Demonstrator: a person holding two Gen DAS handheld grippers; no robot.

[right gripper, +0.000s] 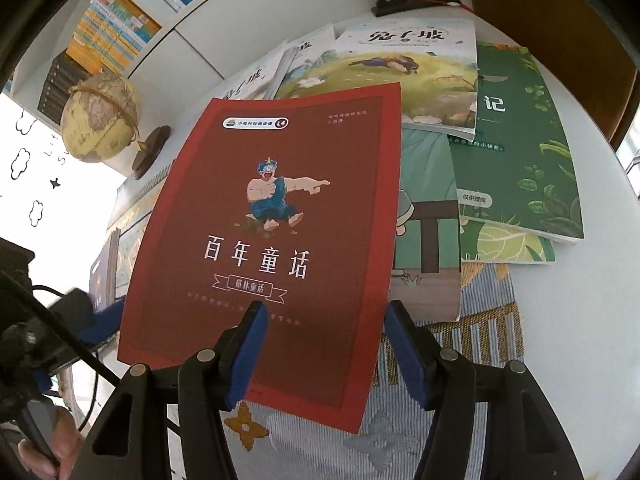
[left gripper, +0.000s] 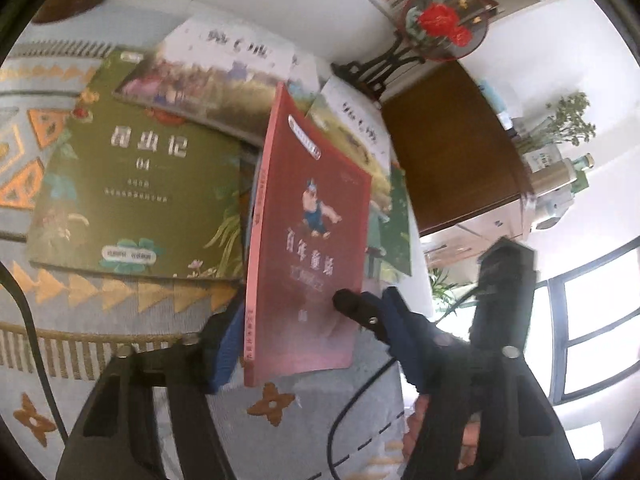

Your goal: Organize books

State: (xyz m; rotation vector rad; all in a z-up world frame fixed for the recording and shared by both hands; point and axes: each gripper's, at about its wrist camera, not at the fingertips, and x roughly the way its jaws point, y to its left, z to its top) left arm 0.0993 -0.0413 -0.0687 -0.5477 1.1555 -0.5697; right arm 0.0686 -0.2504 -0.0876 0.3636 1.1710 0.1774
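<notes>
Above the table (right gripper: 580, 320), over the patterned cloth (right gripper: 492, 308), we note 1 red book (right gripper: 272, 240) lifted clear of the pile, cover facing the right wrist camera, top right corner bowing back a little.

Left gripper (left gripper: 288, 308): jaws about halfway in, book set slantwise between them. Left pad (left gripper: 226, 344) sits against the back near the spine; the right fingertip (left gripper: 348, 300) lies on the cover near the lower edge. We read this as a pinch on the book's lower left part. From the right wrist camera the same gripper shows at the book's left edge, a hand (right gripper: 52, 452) below it.

Right gripper (right gripper: 325, 308): jaws parted, gripping nothing we can see. Its left finger stands in front of the cover's lower part, its right finger just beside the book's right edge. Whether either pad touches the cover we cannot tell.

Behind and below the red book, other books lie overlapped on the table: 1 green book (left gripper: 132, 184) flat on the cloth, 1 picture book (right gripper: 400, 76) with a meadow cover resting across others.

Further back: globe (right gripper: 100, 116) to the left, round fan (left gripper: 444, 20) with red flowers on a dark stand, shelves (right gripper: 112, 28) packed with books.
</notes>
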